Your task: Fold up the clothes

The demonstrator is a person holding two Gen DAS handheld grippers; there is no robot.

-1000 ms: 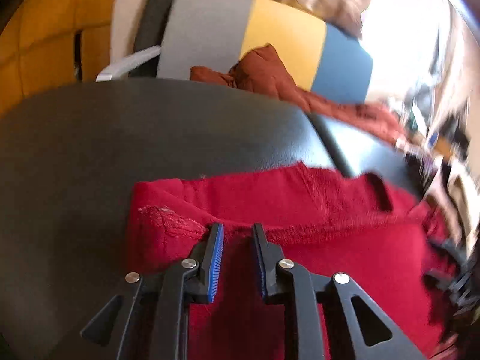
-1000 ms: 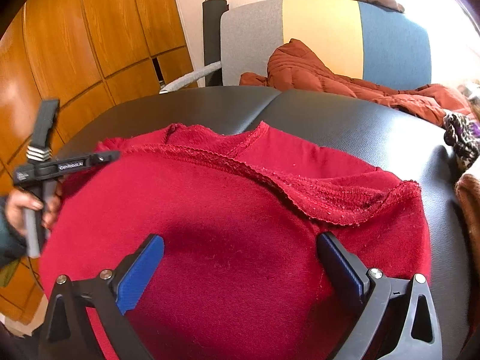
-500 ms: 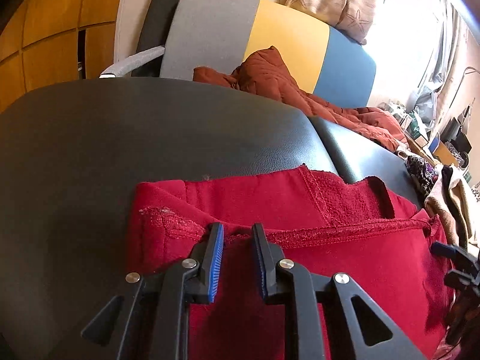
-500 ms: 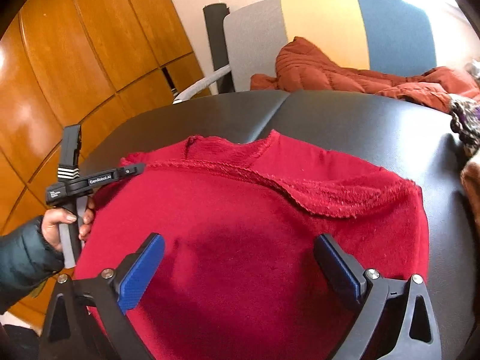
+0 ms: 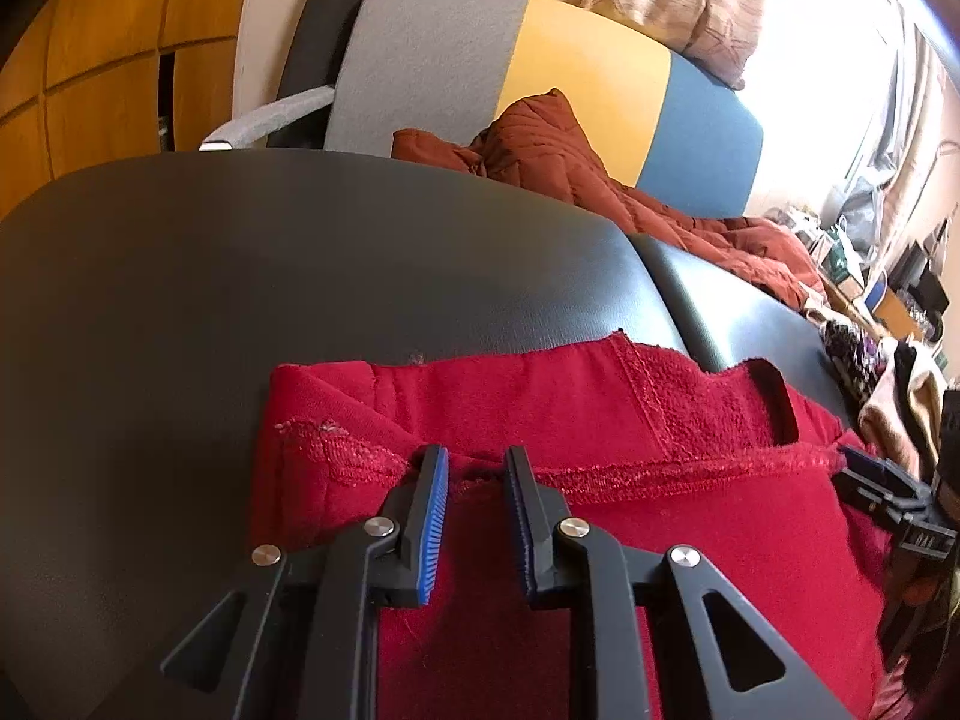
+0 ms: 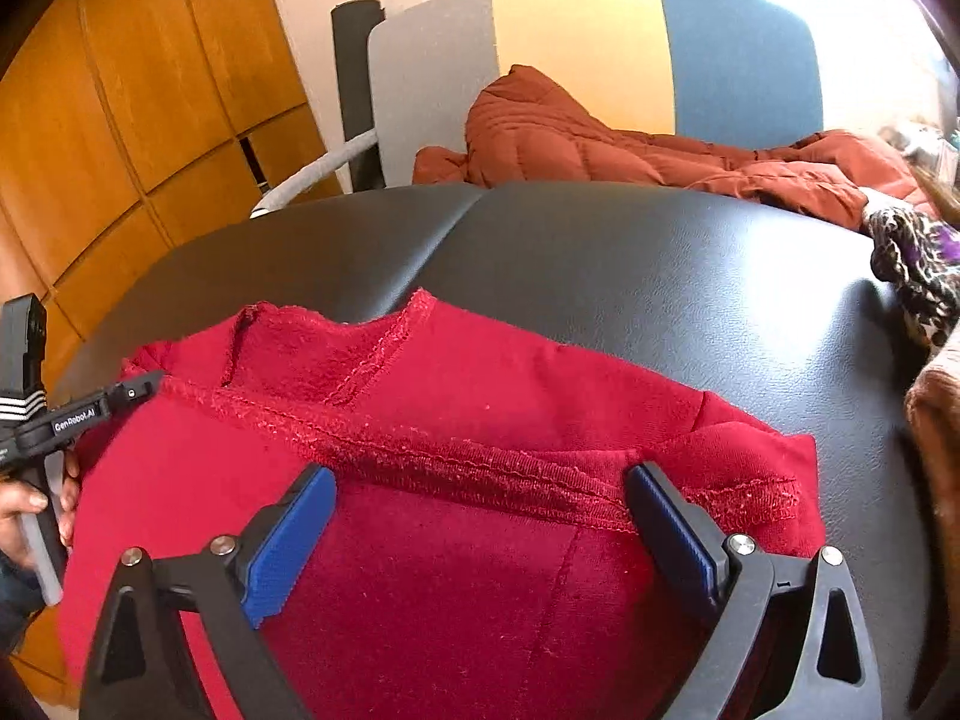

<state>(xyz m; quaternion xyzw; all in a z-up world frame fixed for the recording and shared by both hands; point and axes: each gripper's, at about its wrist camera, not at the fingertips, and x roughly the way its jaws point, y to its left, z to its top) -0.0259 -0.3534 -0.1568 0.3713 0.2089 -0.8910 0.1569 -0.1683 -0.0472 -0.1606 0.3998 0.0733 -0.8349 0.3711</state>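
Red garment under both my claws, laid on the black padded surface.

My left claw (image 5: 474, 468) stands narrowly parted at the stitched hem, its pads astride a fold of the red garment (image 5: 690, 516); I cannot tell whether it grips. My right claw (image 6: 480, 498) is spread wide, holding nothing, the hem band just ahead. Beyond lies the black padded surface (image 6: 630, 264), then a rust quilted jacket (image 6: 576, 138) against the grey, yellow and blue chair back (image 6: 576, 42).

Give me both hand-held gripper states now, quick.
Left hand-held gripper: narrowly parted at the red garment's hem; a grip on cloth cannot be told.
Right hand-held gripper: open wide above the garment, holding nothing.
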